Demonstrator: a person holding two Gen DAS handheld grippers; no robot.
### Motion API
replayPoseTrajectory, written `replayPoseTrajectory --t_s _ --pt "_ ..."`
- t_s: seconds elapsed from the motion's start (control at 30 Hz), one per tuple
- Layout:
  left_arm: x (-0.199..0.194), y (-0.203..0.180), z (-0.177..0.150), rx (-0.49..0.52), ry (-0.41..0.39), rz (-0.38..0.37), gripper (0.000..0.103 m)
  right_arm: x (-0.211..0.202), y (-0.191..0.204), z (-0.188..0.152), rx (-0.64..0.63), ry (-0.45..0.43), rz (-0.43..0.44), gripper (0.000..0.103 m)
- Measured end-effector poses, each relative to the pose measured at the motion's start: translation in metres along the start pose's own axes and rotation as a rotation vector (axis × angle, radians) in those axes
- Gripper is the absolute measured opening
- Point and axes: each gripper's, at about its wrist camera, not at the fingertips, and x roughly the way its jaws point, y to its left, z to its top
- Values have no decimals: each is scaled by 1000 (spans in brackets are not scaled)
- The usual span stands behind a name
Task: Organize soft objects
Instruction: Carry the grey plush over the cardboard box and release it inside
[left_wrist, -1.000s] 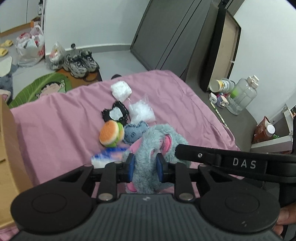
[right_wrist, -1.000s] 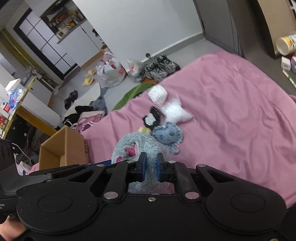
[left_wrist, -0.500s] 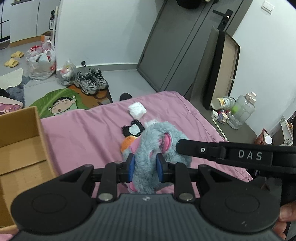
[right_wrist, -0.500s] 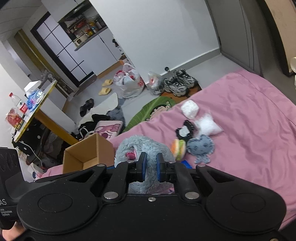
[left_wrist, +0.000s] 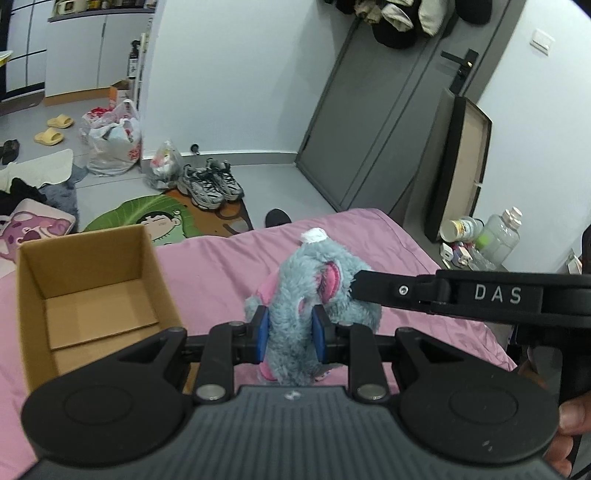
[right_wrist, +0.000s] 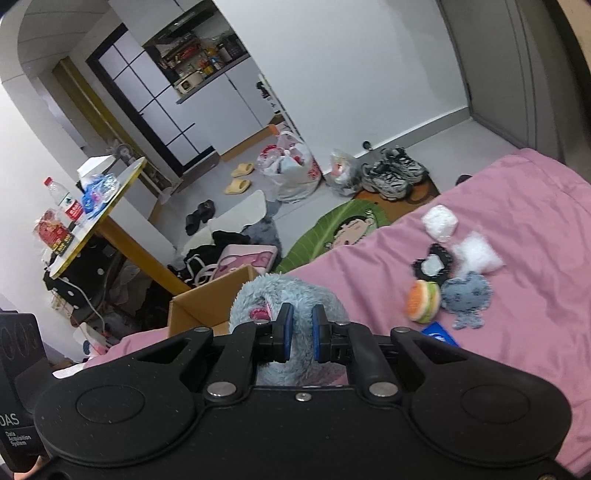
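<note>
A grey fluffy plush toy (left_wrist: 299, 291) with pink ears is held in the air by both grippers. My left gripper (left_wrist: 290, 334) is shut on its lower part. My right gripper (right_wrist: 299, 334) is shut on it too (right_wrist: 291, 295), gripping from the right side. An open cardboard box (left_wrist: 88, 295) stands on the pink bed (left_wrist: 221, 266) to the left, with nothing showing inside. On the bed to the right lie a burger plush (right_wrist: 424, 301), a grey-blue flat plush (right_wrist: 467, 295), a black-and-white plush (right_wrist: 433, 263) and two white soft pieces (right_wrist: 440, 222).
A blue packet (right_wrist: 441, 334) lies on the bed near the burger plush. Off the bed's foot are a green cartoon rug (left_wrist: 147, 218), sneakers (left_wrist: 210, 186) and plastic bags (left_wrist: 114, 144). Bottles (left_wrist: 498, 236) stand on the floor at the right. A table (right_wrist: 96, 218) stands at the left.
Both grippers have lifted the grey plush off the bed and carried it left. The cardboard box has come fully into the left wrist view. The other soft toys stayed on the bed.
</note>
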Motion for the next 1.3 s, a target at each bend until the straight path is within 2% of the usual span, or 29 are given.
replayPoseTrajectory --t_s 0.37,0.63,1.07,1.3 --pt "-25 54 8 -66 -37 91 24 43 55 11 -77 27 93 11" --pt "-22 93 16 -116 -50 147 24 85 78 15 -111 89 136 11" --pt "5 166 30 -191 -9 216 24 165 98 15 -122 243 147 11" --pt "13 180 36 -174 20 238 24 194 102 14 -103 336 120 11"
